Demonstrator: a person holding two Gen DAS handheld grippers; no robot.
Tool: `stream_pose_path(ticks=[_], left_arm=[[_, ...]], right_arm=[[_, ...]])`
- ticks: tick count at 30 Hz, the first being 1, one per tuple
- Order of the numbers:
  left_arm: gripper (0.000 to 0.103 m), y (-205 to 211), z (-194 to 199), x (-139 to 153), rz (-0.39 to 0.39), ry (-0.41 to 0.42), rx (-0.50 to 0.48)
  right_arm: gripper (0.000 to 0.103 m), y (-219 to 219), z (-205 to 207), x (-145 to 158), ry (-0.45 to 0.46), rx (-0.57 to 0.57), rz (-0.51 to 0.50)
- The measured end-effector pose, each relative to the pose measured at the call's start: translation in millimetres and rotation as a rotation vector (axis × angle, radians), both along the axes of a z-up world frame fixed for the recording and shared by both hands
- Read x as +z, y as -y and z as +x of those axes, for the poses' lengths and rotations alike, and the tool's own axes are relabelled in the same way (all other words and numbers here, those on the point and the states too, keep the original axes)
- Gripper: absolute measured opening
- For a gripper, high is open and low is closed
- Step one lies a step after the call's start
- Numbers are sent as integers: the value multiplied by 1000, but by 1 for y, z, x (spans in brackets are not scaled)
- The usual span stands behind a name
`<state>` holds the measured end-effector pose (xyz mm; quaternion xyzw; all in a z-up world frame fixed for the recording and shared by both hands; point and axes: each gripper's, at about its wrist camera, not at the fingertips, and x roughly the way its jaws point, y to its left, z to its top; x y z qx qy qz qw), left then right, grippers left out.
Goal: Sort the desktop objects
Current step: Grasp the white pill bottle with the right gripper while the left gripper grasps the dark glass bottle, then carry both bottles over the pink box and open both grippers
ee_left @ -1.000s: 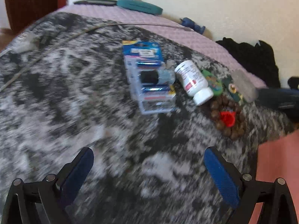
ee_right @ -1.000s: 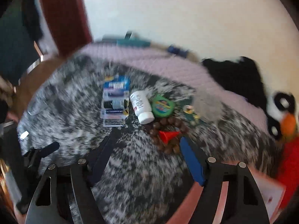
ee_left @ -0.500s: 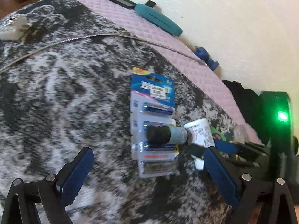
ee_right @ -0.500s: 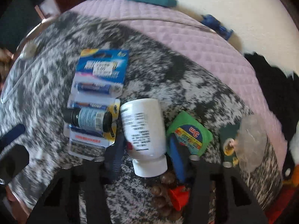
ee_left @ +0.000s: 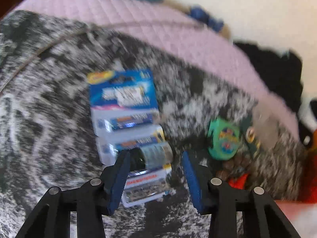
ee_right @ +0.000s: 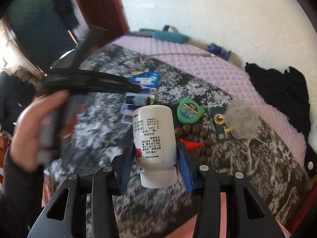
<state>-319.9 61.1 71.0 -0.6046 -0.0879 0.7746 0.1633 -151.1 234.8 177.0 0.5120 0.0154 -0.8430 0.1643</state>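
My right gripper (ee_right: 155,150) is shut on a white pill bottle (ee_right: 154,132) and holds it above the black-and-white blanket (ee_right: 198,91). My left gripper (ee_left: 155,156) is open, its fingers on either side of a small dark vial (ee_left: 154,155) that lies on a blue battery blister pack (ee_left: 126,115). The vial (ee_right: 136,99) and pack (ee_right: 146,80) also show in the right wrist view. A green tape measure (ee_left: 223,139) (ee_right: 190,110), a brown bead bracelet (ee_right: 200,136) and a red cone (ee_right: 190,144) lie to the right.
A clear glass piece (ee_right: 241,122) rests on a dark green card (ee_right: 221,127). A pink quilt (ee_right: 198,59) lies behind, with a teal case (ee_right: 170,36) and a blue object (ee_right: 218,50) by the wall. Black cloth (ee_right: 281,87) is at the right.
My right gripper has closed on the white bottle and lifted it off the blanket. My left gripper has moved in to the vial and its fingers have narrowed around it.
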Motion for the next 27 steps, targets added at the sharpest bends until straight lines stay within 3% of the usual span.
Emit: stream_pose_path(ticks=[8, 11, 16, 18, 20, 21, 27], left_arm=[[51, -24, 4, -2, -184, -36, 47], [73, -20, 3, -6, -223, -47, 73], [82, -25, -1, -20, -240, -29, 75], [82, -31, -2, -25, -257, -37, 66], [67, -35, -3, -29, -273, -56, 59], [65, -34, -3, -30, -280, -67, 65], [64, -24, 15, -6, -230, -134, 44]], right_arm=[[46, 11, 38, -5, 17, 80, -40], [45, 15, 47, -14, 34, 104, -46], [45, 20, 52, -21, 39, 118, -76], [45, 21, 51, -22, 40, 120, -80], [45, 22, 49, -25, 42, 122, -77], [45, 22, 49, -26, 42, 123, -73], [45, 21, 58, -22, 29, 118, -62]])
